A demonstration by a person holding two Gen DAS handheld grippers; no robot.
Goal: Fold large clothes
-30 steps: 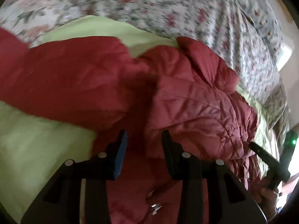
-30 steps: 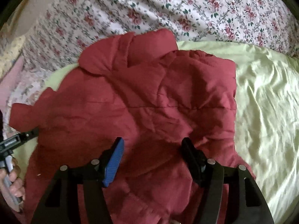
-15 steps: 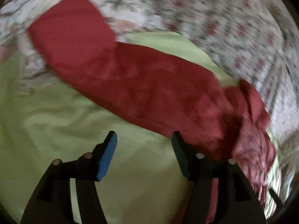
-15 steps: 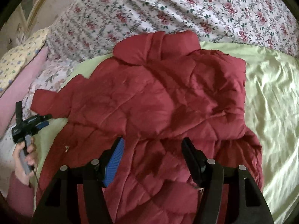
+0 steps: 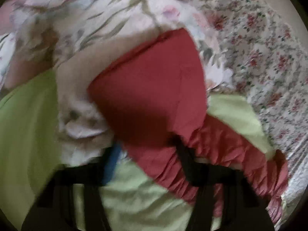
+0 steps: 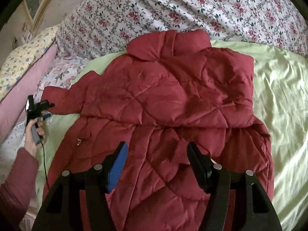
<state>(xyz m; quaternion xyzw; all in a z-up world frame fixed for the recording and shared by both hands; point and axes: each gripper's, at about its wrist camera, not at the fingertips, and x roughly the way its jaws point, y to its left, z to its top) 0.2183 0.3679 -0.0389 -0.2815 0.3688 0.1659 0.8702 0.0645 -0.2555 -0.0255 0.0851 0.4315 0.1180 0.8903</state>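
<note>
So, left tongs [image 5: 146, 154]: closing around the red jacket's [image 6: 173, 100] sleeve cuff [image 5: 154, 80] — probably to fold it inward
right tongs [image 6: 156, 165]: open, empty — hovering over jacket hem

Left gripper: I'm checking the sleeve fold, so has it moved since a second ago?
Yes. The left gripper has travelled from the jacket's hem out to the sleeve cuff, towards the pink pillow.
</note>
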